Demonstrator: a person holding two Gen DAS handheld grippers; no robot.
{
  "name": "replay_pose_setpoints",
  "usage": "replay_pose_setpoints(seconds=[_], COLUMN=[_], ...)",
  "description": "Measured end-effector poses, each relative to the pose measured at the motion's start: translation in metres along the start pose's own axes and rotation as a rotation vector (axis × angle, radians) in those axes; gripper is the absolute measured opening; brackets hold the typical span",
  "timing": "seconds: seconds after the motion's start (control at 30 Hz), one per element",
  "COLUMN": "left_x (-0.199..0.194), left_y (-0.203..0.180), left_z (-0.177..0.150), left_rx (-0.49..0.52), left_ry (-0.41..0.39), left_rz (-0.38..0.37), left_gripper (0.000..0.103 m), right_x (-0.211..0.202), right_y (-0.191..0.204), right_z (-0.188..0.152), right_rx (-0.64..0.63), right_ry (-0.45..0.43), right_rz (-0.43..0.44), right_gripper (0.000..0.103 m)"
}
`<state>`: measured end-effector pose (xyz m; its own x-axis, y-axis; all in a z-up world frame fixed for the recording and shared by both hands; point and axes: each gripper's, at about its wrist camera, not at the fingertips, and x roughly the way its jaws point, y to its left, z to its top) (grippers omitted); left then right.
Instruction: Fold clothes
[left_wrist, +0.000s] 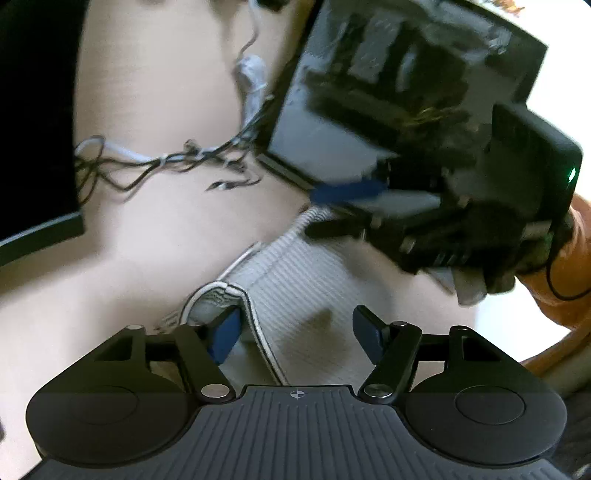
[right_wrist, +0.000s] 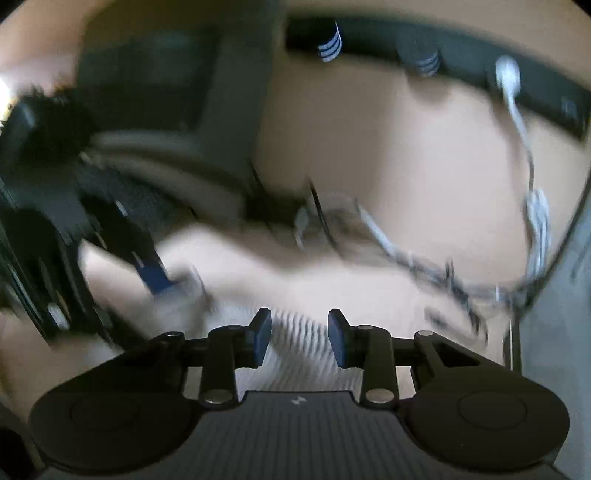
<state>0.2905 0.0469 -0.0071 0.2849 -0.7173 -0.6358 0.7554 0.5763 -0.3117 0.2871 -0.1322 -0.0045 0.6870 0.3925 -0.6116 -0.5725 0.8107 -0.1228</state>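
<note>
A white ribbed garment with a dark-trimmed edge lies on the pale table. My left gripper is open and low over its near end, the cloth spread between the two blue pads and a folded hem by the left pad. My right gripper is at the garment's far edge, its fingers apart with that edge between them. In the blurred right wrist view, ribbed cloth shows between the parted fingers of the right gripper. The left gripper's blue pad appears at the left.
A tangle of dark and white cables lies across the table behind the garment. A dark screen stands at the left, and a dark open box of hardware at the back right. A person's orange sleeve follows the right gripper.
</note>
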Motion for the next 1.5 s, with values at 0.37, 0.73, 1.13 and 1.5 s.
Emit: replay_pose_setpoints(seconds=[0.37,0.73,1.13,1.5], left_x=[-0.046,0.031,0.041,0.035], left_y=[0.034,-0.027,0.008,0.031], left_z=[0.003,0.033,0.030,0.031], left_rx=[-0.164,0.161,-0.032,-0.106], left_ry=[-0.076,0.075,0.048,-0.012], left_rz=[0.190,0.037,0.081,0.186], left_gripper=[0.066,0.057,0.043,0.080], right_x=[0.035,-0.014,-0.062,-0.013], right_y=[-0.027,-0.013,0.009,0.002], right_z=[-0.041,-0.040,-0.061,-0.106], right_rx=[0.230,0.290,0.599,1.217], right_ry=[0.033,-0.027,0.031,0.160], right_rz=[-0.053,-0.104,0.108,0.358], right_gripper=[0.048,0.048,0.064,0.095])
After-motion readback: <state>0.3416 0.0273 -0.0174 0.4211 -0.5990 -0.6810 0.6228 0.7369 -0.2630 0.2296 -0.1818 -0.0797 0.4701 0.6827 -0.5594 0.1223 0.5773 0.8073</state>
